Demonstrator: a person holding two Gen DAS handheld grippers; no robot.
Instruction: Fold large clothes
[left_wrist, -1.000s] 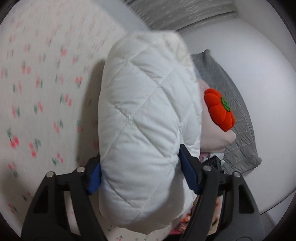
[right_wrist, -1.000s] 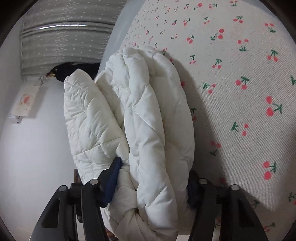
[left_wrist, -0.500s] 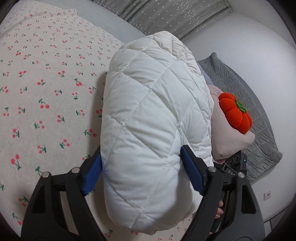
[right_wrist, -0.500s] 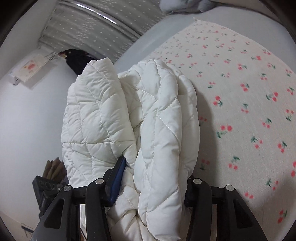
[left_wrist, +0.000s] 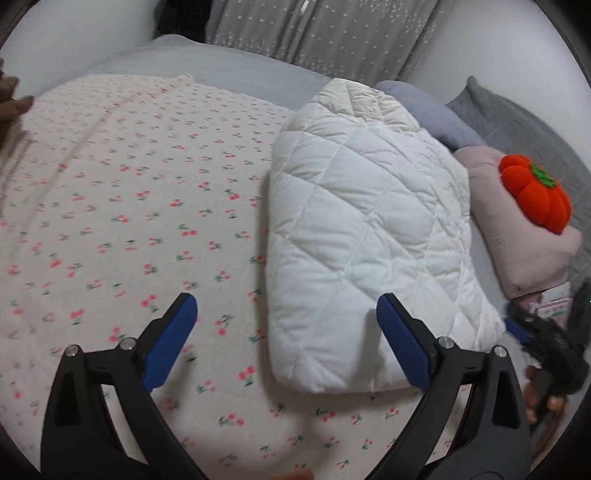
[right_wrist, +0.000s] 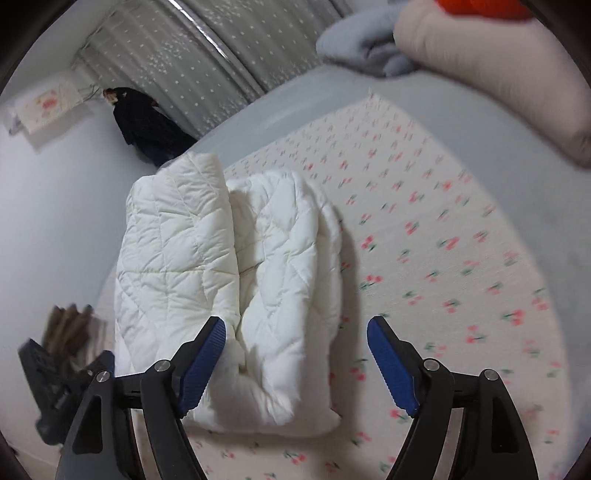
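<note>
A white quilted jacket (left_wrist: 365, 236), folded into a thick bundle, lies on the cherry-print sheet (left_wrist: 129, 206). My left gripper (left_wrist: 286, 314) is open and empty; its right pad rests by the bundle's near edge. In the right wrist view the same bundle (right_wrist: 229, 280) shows two folded lobes side by side. My right gripper (right_wrist: 295, 339) is open and empty, its left pad against the bundle's near end. The right gripper also shows at the far right of the left wrist view (left_wrist: 546, 343).
A pink pillow (left_wrist: 517, 229) with an orange pumpkin plush (left_wrist: 535, 192) lies right of the jacket, with grey bedding (left_wrist: 517, 122) behind. A grey dotted curtain (left_wrist: 325, 33) hangs at the back. Dark clothing (right_wrist: 144, 122) hangs on the wall.
Both grippers opened and let go of the folded jacket. It now lies flat on the sheet, and both grippers have drawn back from it.
</note>
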